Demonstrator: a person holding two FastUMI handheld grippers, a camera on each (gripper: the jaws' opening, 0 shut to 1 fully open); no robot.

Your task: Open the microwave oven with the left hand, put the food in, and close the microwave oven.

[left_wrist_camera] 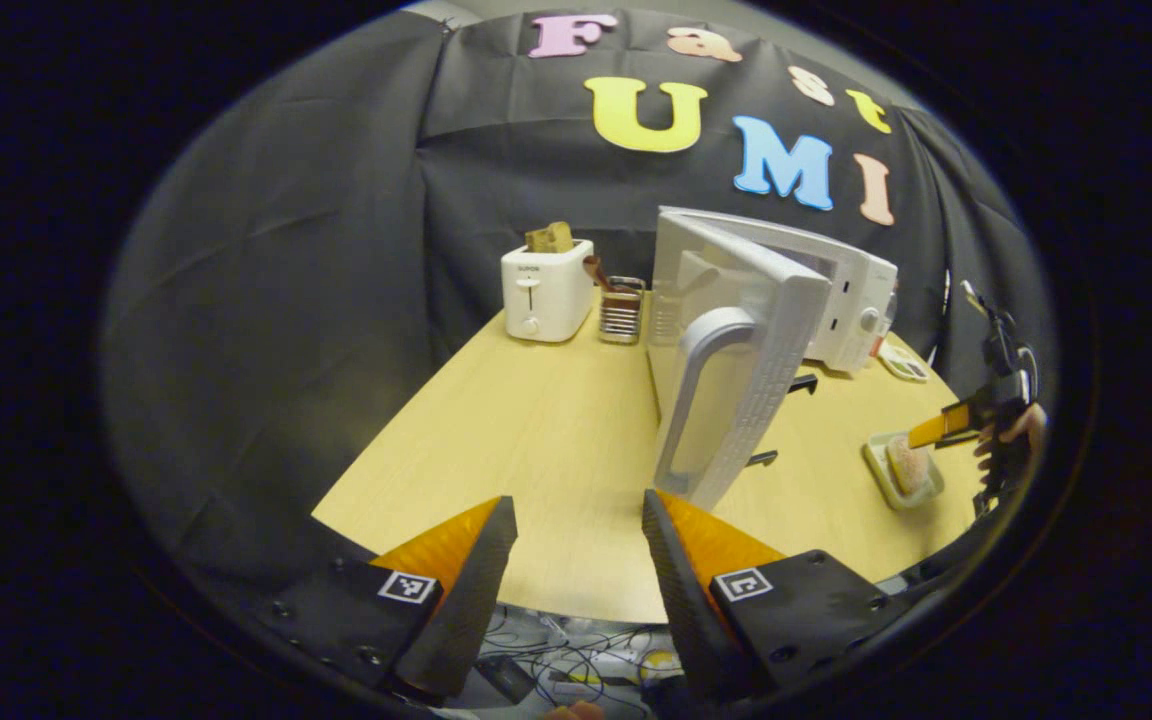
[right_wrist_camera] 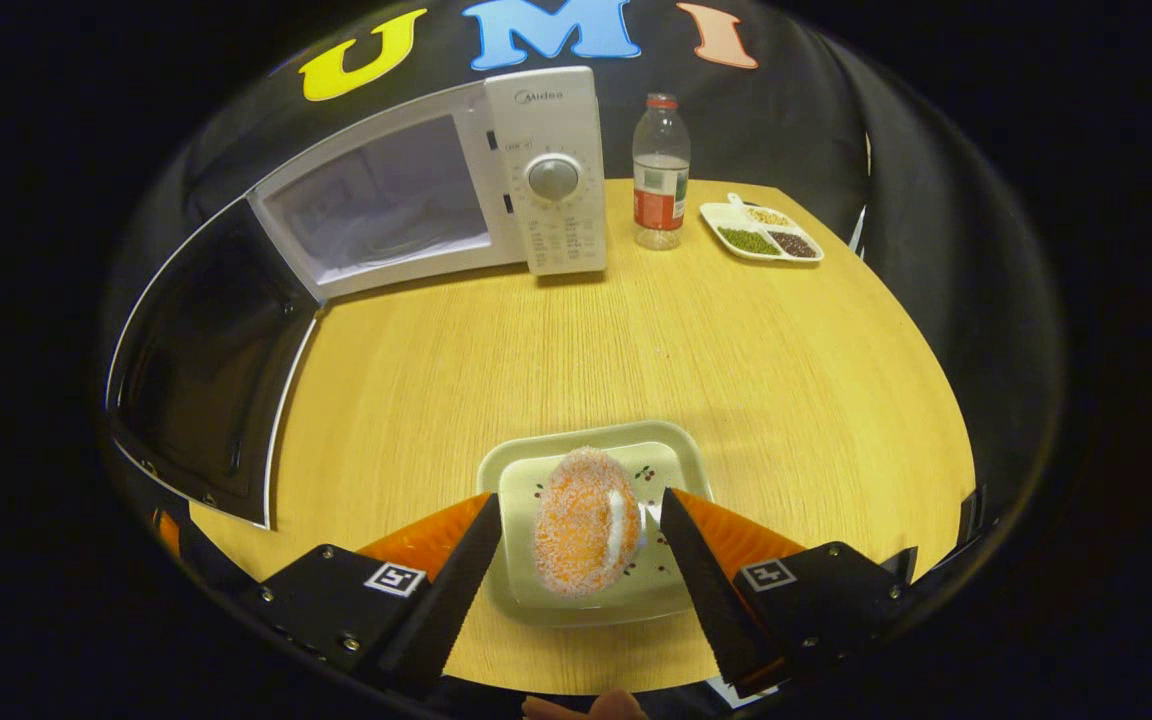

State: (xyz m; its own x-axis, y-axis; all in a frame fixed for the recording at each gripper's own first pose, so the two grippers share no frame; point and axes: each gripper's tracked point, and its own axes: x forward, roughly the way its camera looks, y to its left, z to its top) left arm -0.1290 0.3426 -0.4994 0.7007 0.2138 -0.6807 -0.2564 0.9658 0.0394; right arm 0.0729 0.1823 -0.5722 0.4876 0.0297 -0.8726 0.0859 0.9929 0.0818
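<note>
Microwave oven [right_wrist_camera: 546, 170]: white, at the far side of the wooden desk [right_wrist_camera: 736, 340]; cavity exposed. Its door [left_wrist_camera: 736, 390] stands swung wide open toward the desk's near edge, handle [left_wrist_camera: 701, 390] facing outward in the left gripper view; in the right gripper view the door's dark inner face [right_wrist_camera: 206, 370] lies along the desk's left edge.

Food [right_wrist_camera: 584, 520]: one round orange-crumbed piece with a white band, lying on a small pale green tray [right_wrist_camera: 596, 445] near the near edge of the desk, outside the oven.

Right gripper [right_wrist_camera: 581, 545]: fingers spread apart, one on each side of the food and over the tray; contact with either cannot be told. In the left gripper view this gripper [left_wrist_camera: 946, 428] shows at the desk's right side, held by a hand [left_wrist_camera: 1021, 430], above the tray [left_wrist_camera: 881, 470].

Left gripper [left_wrist_camera: 576, 540]: fingers apart, gripping nothing, poised over the near edge of the desk, just beside the lower corner of the open door.

Other items: white toaster [left_wrist_camera: 546, 290] with bread in it and a metal utensil rack [left_wrist_camera: 622, 310] at the far edge; plastic bottle [right_wrist_camera: 660, 175] with red cap just beside the oven's control panel; divided dish [right_wrist_camera: 761, 232] of grains near the far right corner.
</note>
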